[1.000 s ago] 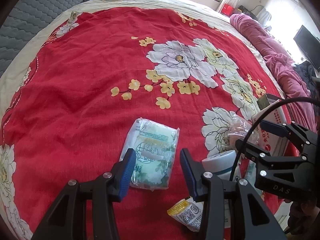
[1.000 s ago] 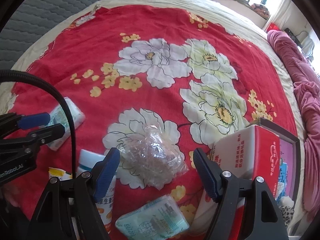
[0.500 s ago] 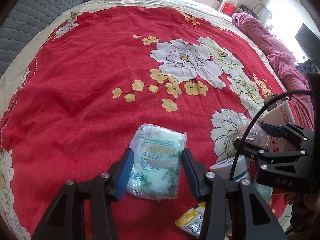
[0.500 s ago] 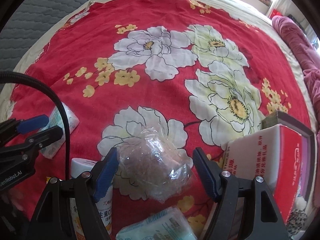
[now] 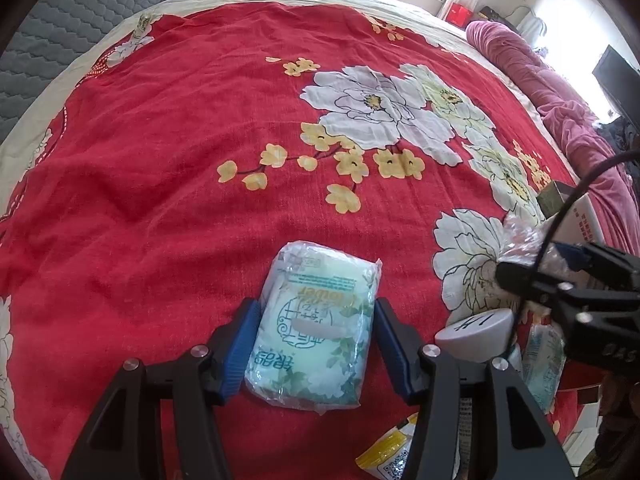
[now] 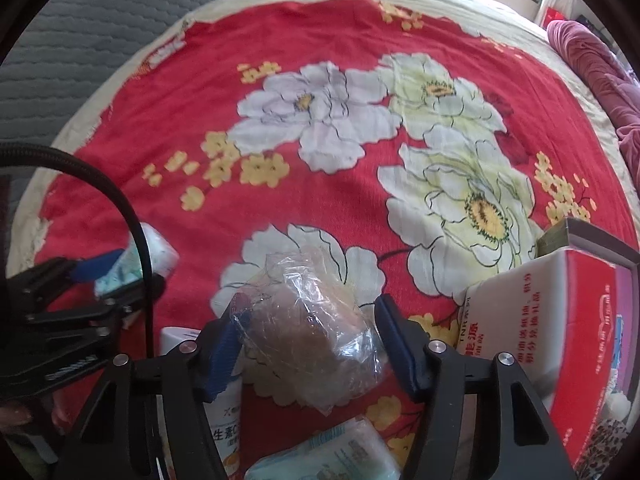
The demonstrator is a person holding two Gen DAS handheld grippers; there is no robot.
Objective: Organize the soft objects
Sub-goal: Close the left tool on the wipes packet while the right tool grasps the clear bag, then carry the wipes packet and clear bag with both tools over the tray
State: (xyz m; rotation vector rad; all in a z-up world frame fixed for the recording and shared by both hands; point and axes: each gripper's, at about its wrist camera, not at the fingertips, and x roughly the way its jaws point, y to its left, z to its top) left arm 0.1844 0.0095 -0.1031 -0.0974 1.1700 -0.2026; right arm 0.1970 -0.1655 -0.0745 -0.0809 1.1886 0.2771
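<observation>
left gripper (image 5: 314, 350): fingers opening around tissue pack (image 5: 312, 332) | right gripper (image 6: 310, 350): closing (around plastic bag (image 6: 316, 332))

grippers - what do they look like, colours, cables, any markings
Both match: black angular frames with silver screw heads and two fingers faced with blue pads. The left gripper shows this close up, as does the right gripper. A black cable arcs over the right one, and white letters reading DAS are printed on its body. Another black cable loops over the left one, which also carries white lettering.

Second tissue pack (image 6: 324, 458) cut off by bottom edge.
</observation>
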